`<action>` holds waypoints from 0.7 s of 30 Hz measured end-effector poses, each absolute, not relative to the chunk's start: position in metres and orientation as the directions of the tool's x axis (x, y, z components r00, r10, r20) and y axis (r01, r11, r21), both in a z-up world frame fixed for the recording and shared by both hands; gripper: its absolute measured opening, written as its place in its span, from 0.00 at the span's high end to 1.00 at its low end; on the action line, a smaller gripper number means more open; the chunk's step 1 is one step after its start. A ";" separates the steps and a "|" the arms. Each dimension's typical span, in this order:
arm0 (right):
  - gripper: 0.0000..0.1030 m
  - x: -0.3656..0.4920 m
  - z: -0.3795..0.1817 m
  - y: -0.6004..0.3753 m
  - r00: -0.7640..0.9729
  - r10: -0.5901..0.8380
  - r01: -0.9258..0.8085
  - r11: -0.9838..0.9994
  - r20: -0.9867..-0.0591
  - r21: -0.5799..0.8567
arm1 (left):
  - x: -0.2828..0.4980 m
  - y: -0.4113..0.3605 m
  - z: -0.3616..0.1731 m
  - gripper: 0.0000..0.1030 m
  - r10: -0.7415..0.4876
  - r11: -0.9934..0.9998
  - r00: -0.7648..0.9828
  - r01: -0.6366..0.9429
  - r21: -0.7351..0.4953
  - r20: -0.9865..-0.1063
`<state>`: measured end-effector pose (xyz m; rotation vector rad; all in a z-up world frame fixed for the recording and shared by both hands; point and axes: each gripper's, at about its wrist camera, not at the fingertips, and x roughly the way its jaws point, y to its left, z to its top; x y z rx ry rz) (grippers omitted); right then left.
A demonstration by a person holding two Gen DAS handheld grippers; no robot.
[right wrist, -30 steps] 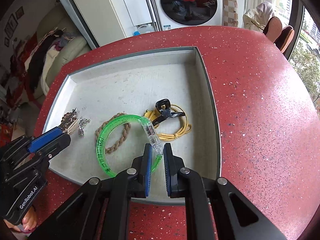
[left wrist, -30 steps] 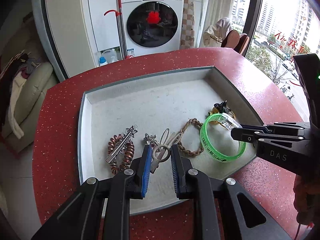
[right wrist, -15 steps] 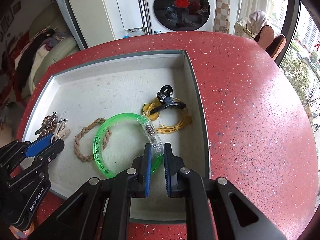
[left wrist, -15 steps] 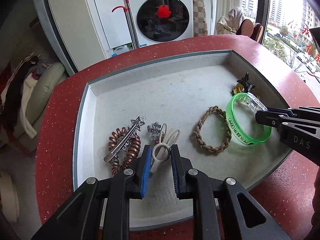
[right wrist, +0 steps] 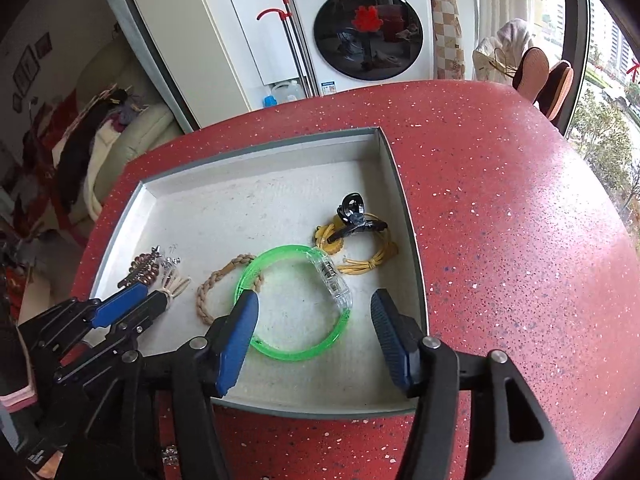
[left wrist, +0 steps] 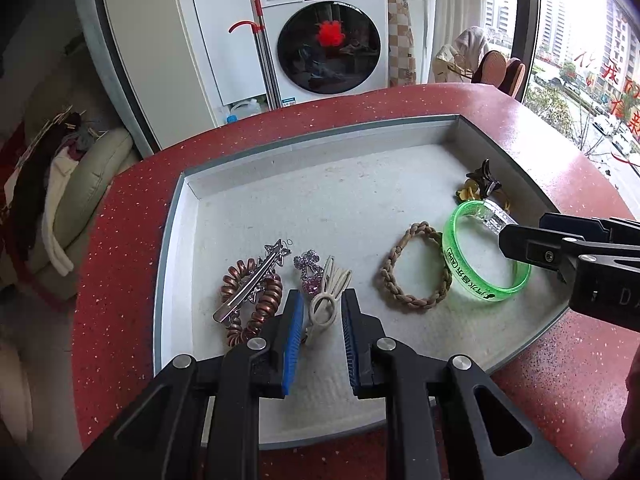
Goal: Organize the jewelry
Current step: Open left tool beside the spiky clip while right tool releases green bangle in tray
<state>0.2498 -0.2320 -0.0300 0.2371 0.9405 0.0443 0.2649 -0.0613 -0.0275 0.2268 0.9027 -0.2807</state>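
Observation:
A grey tray (left wrist: 170,248) on the red counter holds the jewelry. My left gripper (left wrist: 322,308) is shut on a white hair tie (left wrist: 320,312) near the tray's front left, beside a copper coil tie (left wrist: 266,304), a silver star clip (left wrist: 256,280) and a pink rhinestone clip (left wrist: 310,276). My right gripper (right wrist: 315,300) hovers over the front right with its jaws opening. The green bracelet (right wrist: 292,354) lies flat on the tray floor between them, free of the pads. It overlaps a tan braided band (right wrist: 206,300).
A black claw clip (right wrist: 352,216) rests on a yellow cord (right wrist: 372,260) by the tray's right wall (right wrist: 400,200). Red speckled counter (right wrist: 520,240) surrounds the tray. A washing machine (left wrist: 328,40) and a sofa stand beyond the counter.
The right gripper's jaws have spread wide and let go of the green bracelet's clear clasp, and the gripper has drawn back slightly. The left gripper keeps its hold and has stayed put.

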 end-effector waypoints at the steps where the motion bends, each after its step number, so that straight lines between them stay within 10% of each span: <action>1: 0.37 0.248 -0.028 -0.232 0.597 0.143 0.067 0.972 -0.789 0.227 | 0.265 -0.062 -0.026 0.63 -0.147 0.941 0.592 0.331 0.073 -0.792; 21: 0.36 0.229 -0.019 -0.232 0.624 0.162 0.072 0.962 -0.764 0.263 | 0.272 -0.049 -0.017 0.62 -0.195 0.955 0.587 0.296 -0.017 -0.786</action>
